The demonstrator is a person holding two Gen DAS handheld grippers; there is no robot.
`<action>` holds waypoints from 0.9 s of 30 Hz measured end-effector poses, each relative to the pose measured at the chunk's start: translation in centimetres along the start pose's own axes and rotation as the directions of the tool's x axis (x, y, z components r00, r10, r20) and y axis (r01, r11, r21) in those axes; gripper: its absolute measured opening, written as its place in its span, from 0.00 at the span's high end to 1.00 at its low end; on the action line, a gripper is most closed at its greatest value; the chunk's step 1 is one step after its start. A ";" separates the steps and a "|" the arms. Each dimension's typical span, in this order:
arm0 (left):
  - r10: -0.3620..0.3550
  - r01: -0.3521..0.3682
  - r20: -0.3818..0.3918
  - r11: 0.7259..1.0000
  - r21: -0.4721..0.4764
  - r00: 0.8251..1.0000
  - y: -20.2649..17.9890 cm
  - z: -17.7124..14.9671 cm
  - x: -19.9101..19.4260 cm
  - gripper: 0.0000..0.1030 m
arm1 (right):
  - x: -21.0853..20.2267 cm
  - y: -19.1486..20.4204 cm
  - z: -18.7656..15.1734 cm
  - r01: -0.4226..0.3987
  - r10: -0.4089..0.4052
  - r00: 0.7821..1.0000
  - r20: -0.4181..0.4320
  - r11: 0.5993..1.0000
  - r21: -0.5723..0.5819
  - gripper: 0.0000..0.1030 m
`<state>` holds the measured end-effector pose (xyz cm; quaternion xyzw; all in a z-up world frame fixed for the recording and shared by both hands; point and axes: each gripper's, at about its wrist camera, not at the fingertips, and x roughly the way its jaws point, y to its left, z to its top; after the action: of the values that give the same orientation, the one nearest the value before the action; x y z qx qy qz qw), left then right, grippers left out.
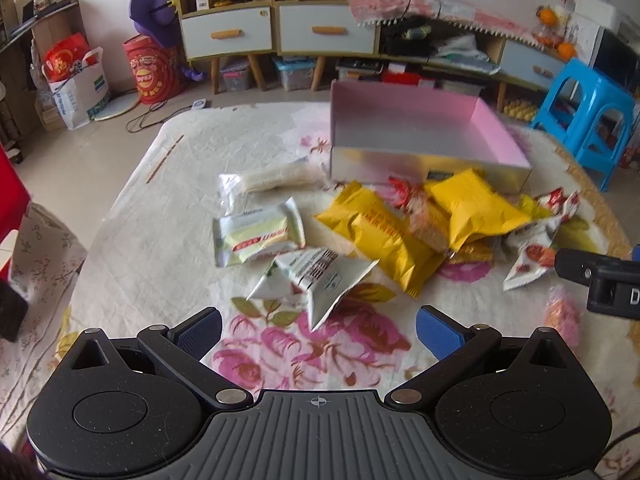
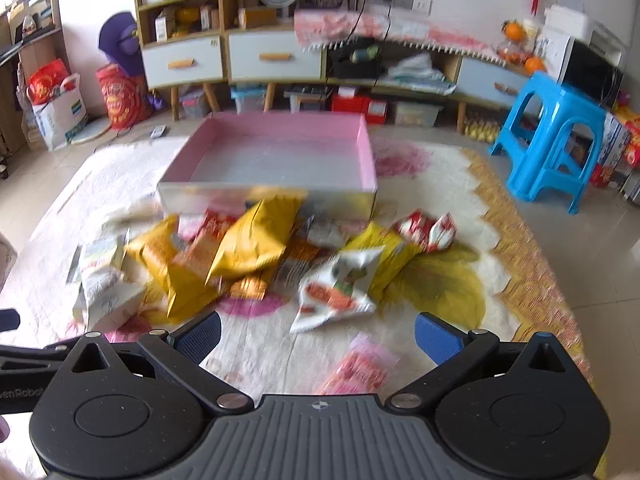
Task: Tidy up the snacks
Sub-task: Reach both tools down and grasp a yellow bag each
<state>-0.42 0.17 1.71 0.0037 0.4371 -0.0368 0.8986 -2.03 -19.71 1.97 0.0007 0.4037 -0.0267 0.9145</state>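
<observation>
The left tool (image 1: 319, 330) hangs with its ribbed blue rubber pads spread wide and nothing between them, low over a wrinkled cream floral blanket (image 1: 132, 220) that covers the surface under the snacks. Just ahead of it stands a crumpled white pyramid-shaped foil packet (image 1: 320, 280) with printed text on one face. Left of that lies a flat pale green-and-white wrapped biscuit pack (image 1: 260, 232), and beyond it a long clear plastic sleeve of pale wafer sticks (image 1: 272, 178). To the right, glossy puffed yellow foil pouches (image 1: 472, 204) are heaped on each other, touching the front wall of a shallow rectangular cardboard box with a pink lining and silvery outside (image 1: 424, 160).

The right tool (image 2: 317, 334) is likewise spread wide and holds nothing. In front of it lies a creased white foil packet with orange-red print (image 2: 340, 288), leaning against a yellow pouch. Small red-and-white twisted wrappers (image 2: 428, 228) lie near the box's right corner. The box (image 2: 368, 160) holds no snacks. A blue moulded plastic stool (image 2: 556, 136) stands on the tiled floor beside the blanket.
</observation>
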 end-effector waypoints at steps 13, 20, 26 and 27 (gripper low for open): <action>-0.098 0.097 0.010 0.990 0.107 0.995 1.5 5.1 0.8 0.00 | 1.4 -2.2 4.8 -0.151 0.151 0.987 -0.060 0.988 0.014 0.07; -0.164 0.163 -0.045 0.986 -0.017 0.986 4.0 6.3 4.8 0.00 | 3.8 -1.6 6.2 -0.232 0.236 0.966 -0.108 0.971 0.052 0.10; -0.306 0.287 -0.113 0.945 -0.155 0.945 4.3 7.0 8.0 0.02 | 7.2 -1.2 6.6 -0.318 0.331 0.930 -0.158 0.942 0.103 0.24; -0.320 0.299 -0.117 0.940 -0.164 0.940 3.9 7.2 8.5 0.03 | 7.7 -1.1 6.7 -0.325 0.340 0.926 -0.164 0.939 0.111 0.26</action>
<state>10.71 3.30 -0.64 -0.1272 0.4965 -0.1460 0.8462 8.05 -21.31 0.82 0.1088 0.4776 0.1125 0.8645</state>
